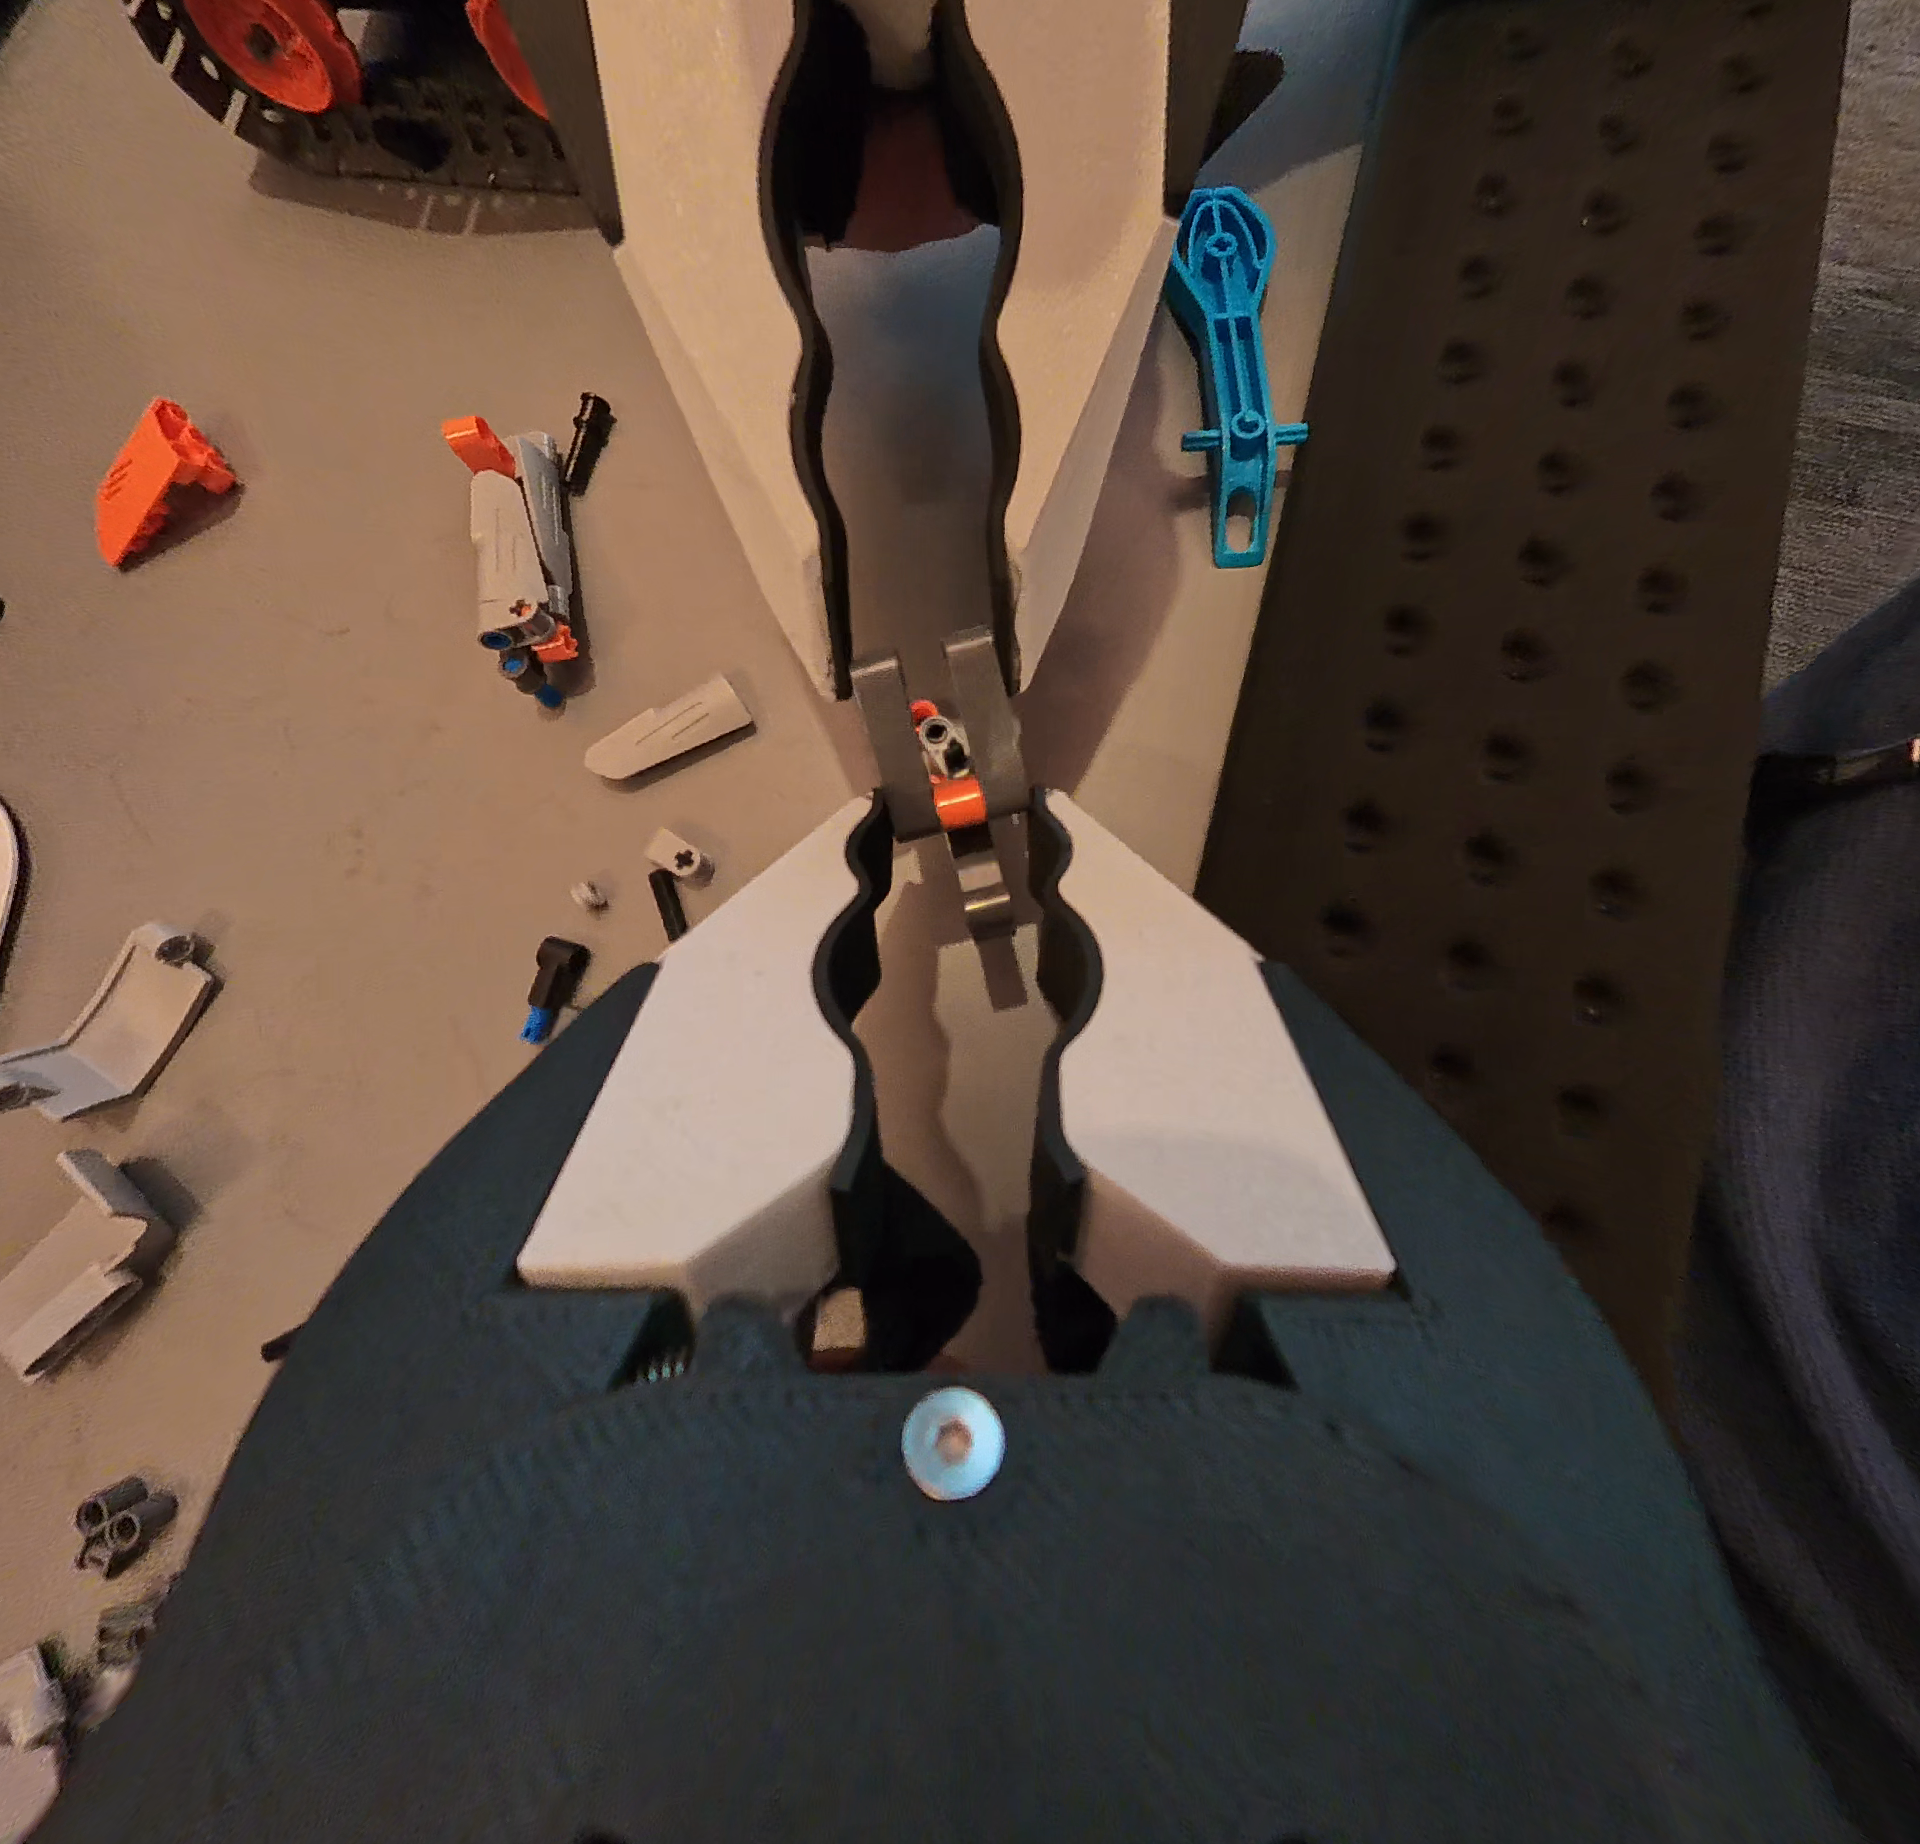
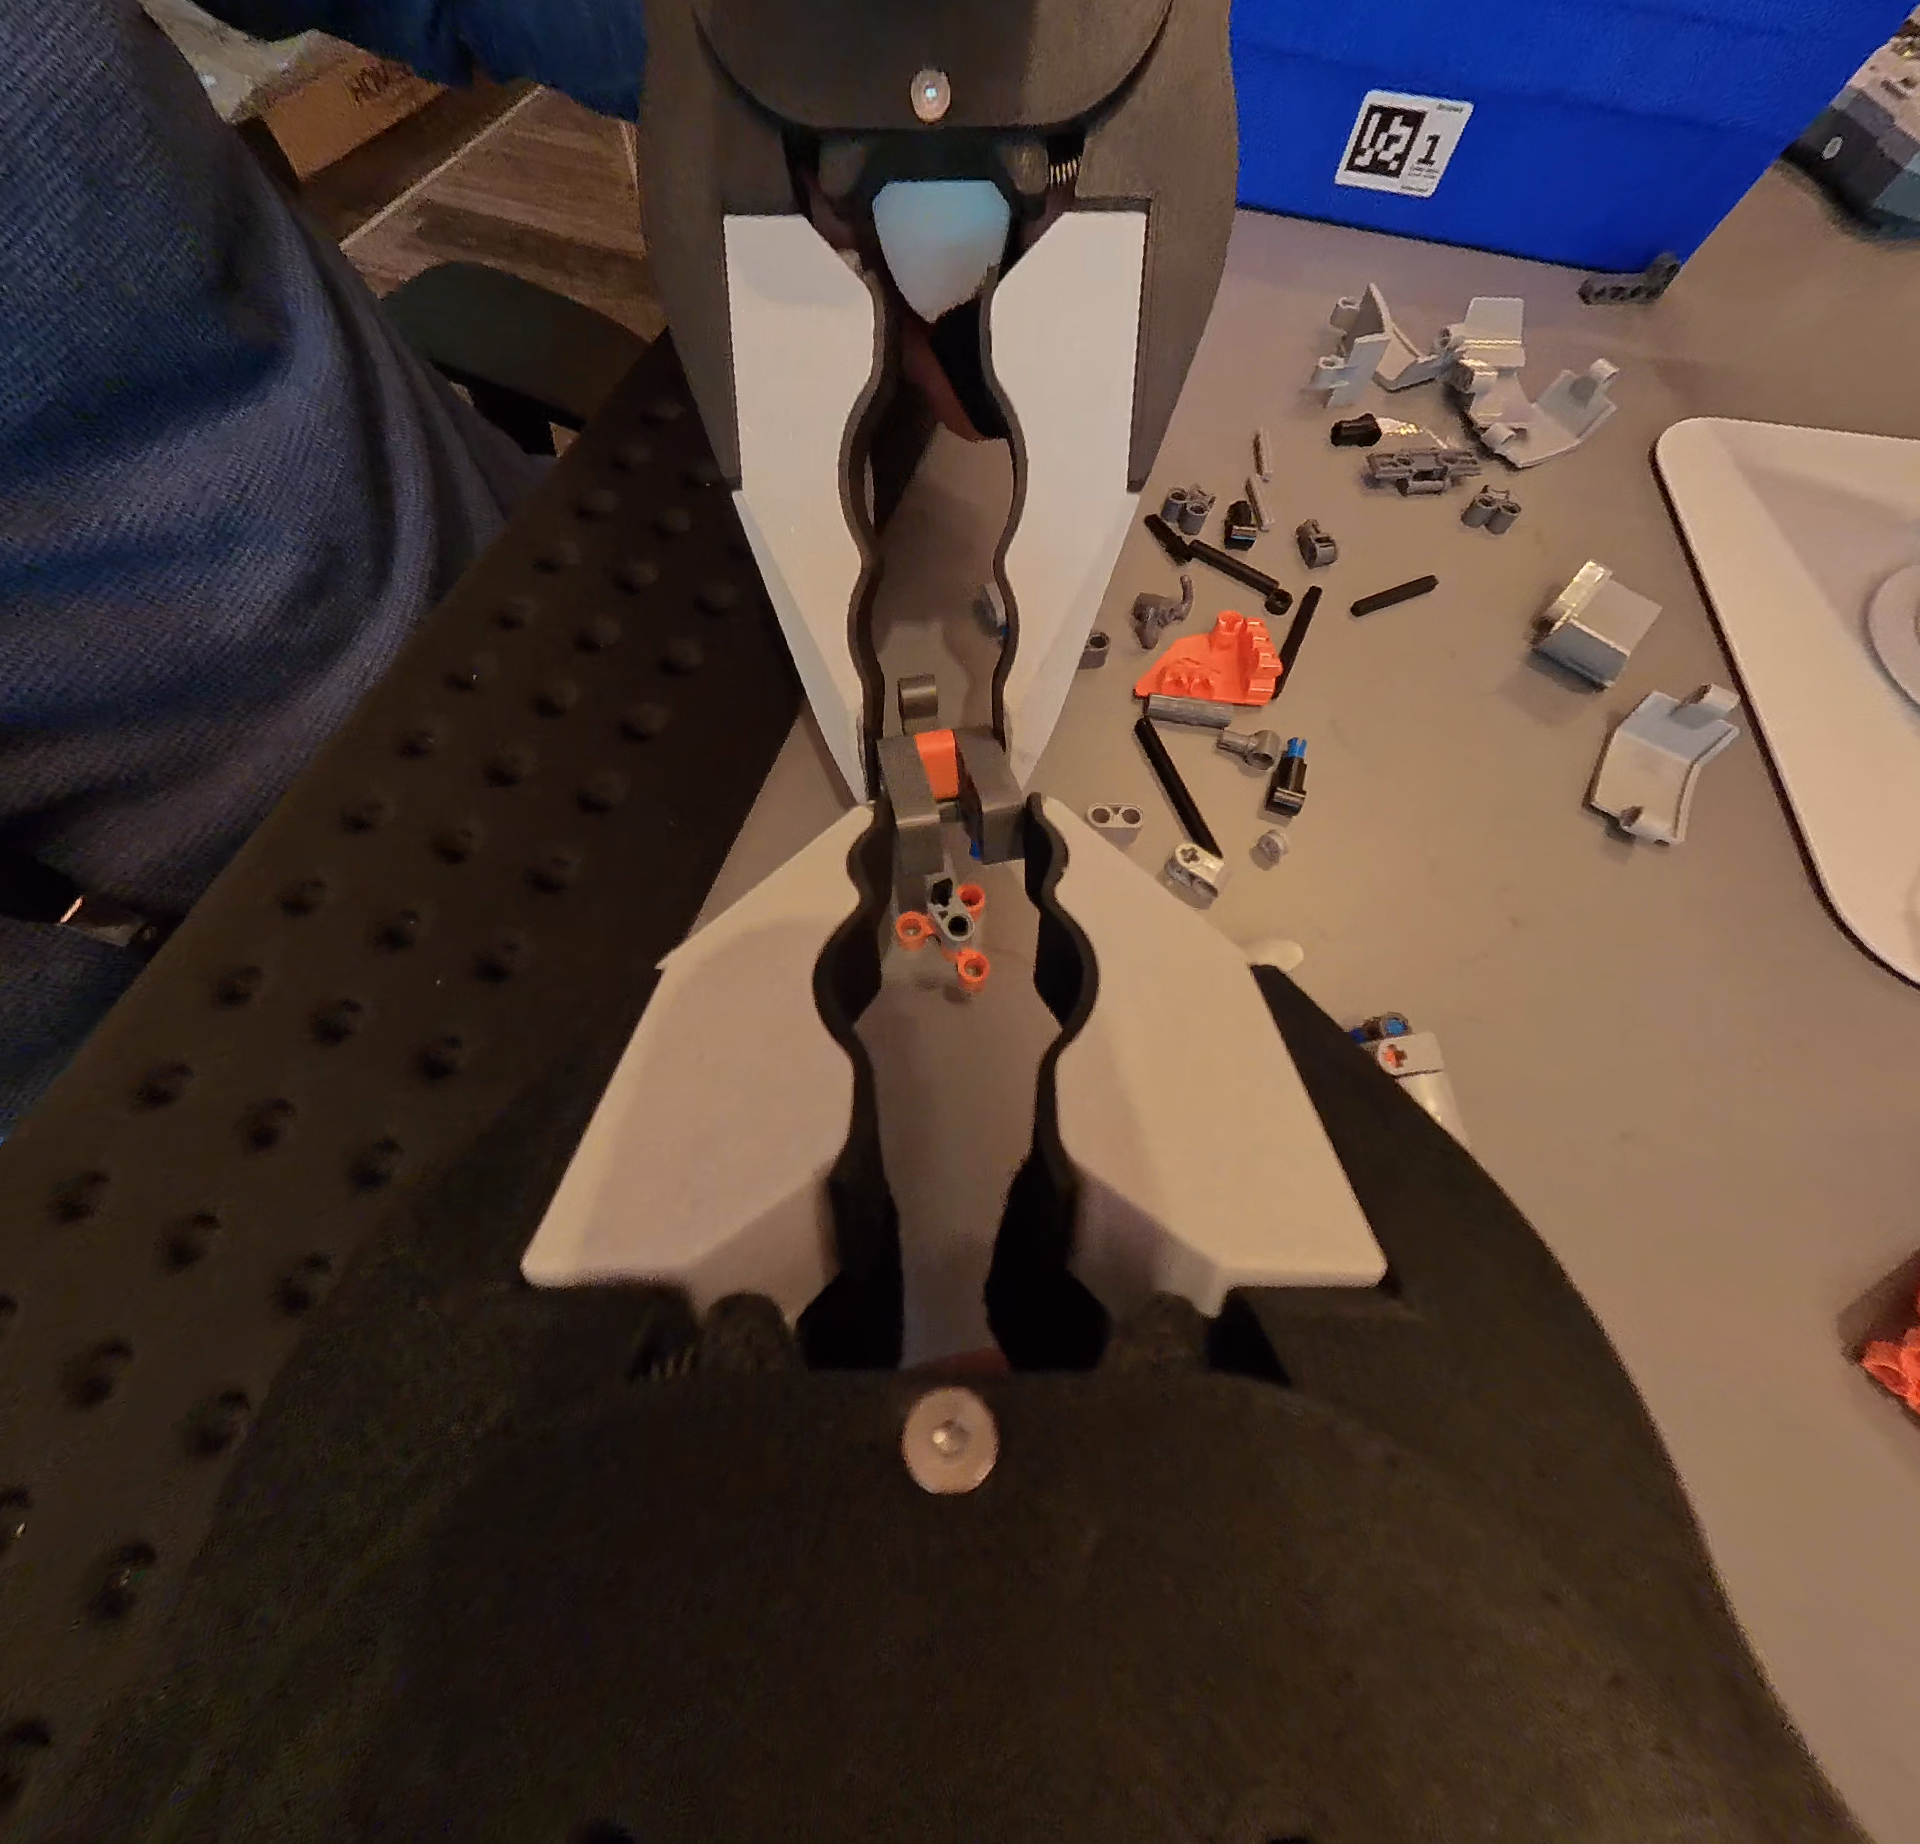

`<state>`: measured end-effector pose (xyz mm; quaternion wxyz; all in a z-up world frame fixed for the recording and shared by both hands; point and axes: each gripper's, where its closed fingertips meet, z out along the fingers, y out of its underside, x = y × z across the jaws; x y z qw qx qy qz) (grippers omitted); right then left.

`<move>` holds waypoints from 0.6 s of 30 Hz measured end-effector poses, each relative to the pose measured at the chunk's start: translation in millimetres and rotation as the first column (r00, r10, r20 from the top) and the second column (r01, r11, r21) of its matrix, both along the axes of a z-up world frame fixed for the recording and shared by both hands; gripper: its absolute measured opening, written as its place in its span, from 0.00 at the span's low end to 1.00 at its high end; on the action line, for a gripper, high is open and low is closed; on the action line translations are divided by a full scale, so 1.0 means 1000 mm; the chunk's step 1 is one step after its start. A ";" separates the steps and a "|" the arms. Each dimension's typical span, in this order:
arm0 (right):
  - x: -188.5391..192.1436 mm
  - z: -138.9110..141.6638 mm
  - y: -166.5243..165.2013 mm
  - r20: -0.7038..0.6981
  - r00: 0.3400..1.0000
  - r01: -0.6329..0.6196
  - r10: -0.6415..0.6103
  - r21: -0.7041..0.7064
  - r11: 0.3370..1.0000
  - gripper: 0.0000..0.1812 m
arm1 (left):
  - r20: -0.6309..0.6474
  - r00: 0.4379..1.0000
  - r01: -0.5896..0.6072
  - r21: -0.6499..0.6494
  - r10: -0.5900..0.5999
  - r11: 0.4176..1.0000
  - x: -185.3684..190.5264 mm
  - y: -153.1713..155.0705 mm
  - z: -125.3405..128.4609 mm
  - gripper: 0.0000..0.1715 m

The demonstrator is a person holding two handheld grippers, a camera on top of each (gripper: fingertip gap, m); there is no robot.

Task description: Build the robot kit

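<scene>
A small grey and orange brick assembly (image 1: pixel 894 745) is held in the air between my two grippers, which face each other tip to tip. My left gripper (image 1: pixel 956 823) is shut on its near end. My right gripper (image 1: pixel 925 677) comes in from the top of the left wrist view and is shut on its far end. In the right wrist view my right gripper (image 2: pixel 956 823) grips the same assembly (image 2: pixel 914 807), with small orange connectors hanging between its fingers. My left gripper (image 2: pixel 935 745) faces it there.
A black perforated board (image 1: pixel 1507 651) lies to the right, with a blue lever part (image 1: pixel 1236 371) beside it. Loose grey, black and orange parts (image 2: pixel 1210 662) lie scattered on the grey table. A tracked model with orange wheels (image 1: pixel 270 38), a white tray (image 2: pixel 1787 651) and a blue bin (image 2: pixel 1558 49) stand around. The tips of both grippers are at nearly the same place.
</scene>
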<state>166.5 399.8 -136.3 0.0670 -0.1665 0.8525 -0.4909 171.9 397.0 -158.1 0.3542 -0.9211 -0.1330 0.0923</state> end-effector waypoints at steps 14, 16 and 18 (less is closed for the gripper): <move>-0.010 -0.052 0.012 -0.148 0.989 0.009 0.030 0.256 0.967 0.08 | 0.002 0.998 -0.066 -0.027 0.066 0.997 0.003 -0.011 -0.009 0.14; -0.005 -0.053 0.009 -0.147 0.989 0.003 0.035 0.257 0.966 0.07 | 0.004 0.998 -0.067 -0.026 0.068 0.997 0.003 -0.012 -0.010 0.14; 0.000 -0.053 0.009 -0.145 0.989 0.009 0.033 0.280 0.960 0.05 | 0.006 0.998 -0.070 -0.024 0.070 0.997 0.004 -0.013 -0.011 0.14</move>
